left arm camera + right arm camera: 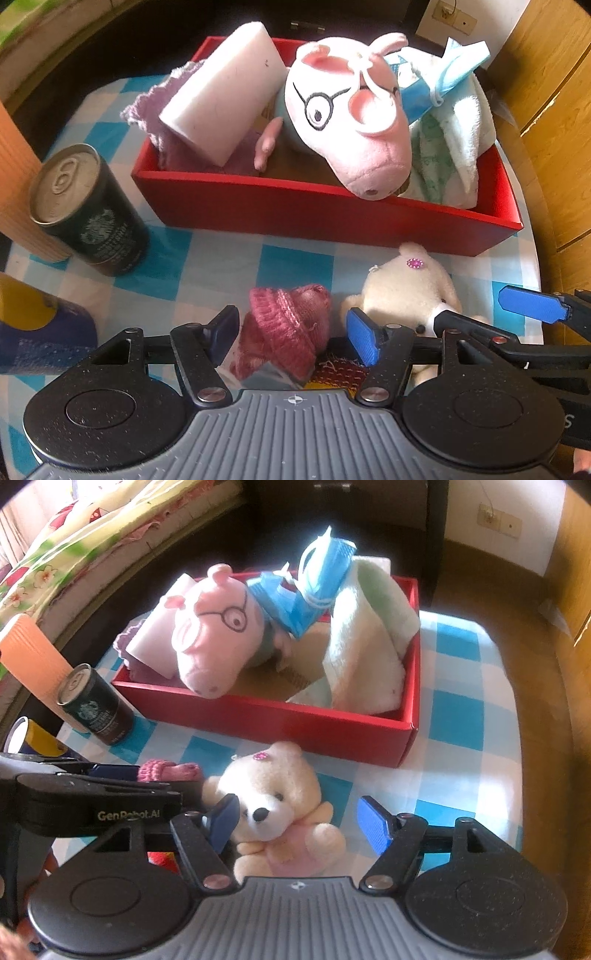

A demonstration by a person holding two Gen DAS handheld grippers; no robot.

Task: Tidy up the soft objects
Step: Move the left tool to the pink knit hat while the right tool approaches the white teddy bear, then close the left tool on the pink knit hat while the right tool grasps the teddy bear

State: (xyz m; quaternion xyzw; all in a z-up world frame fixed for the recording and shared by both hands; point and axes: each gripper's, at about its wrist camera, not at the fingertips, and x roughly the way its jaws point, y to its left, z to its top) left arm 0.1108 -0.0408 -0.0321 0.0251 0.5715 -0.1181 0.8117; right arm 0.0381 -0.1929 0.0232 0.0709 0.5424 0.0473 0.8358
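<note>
The left gripper is pointing steeply down at a pink knitted hat lying on the blue-and-white checked tabletop, its jaws standing apart with the hat between them; the pads do not appear to be pressing on it. Just beside it, the right gripper is hanging over a cream teddy bear that is lying face up on the tabletop, and its jaws are also standing apart, one on each side of the bear; the left finger is sitting close against the bear's cheek, though whether it is touching is hard to tell, while the right finger is standing clear. Hat and bear are lying next to each other in front of an open red box. Inside the box, a pink pig plush with drawn glasses is resting its snout on the near wall, a white foam block is leaning over a purple cloth at one end, and a pale folded towel with a blue face mask on it is filling the other end. To the left of the box, a dark drink can is standing upright on the tabletop beside a ribbed orange object.
</note>
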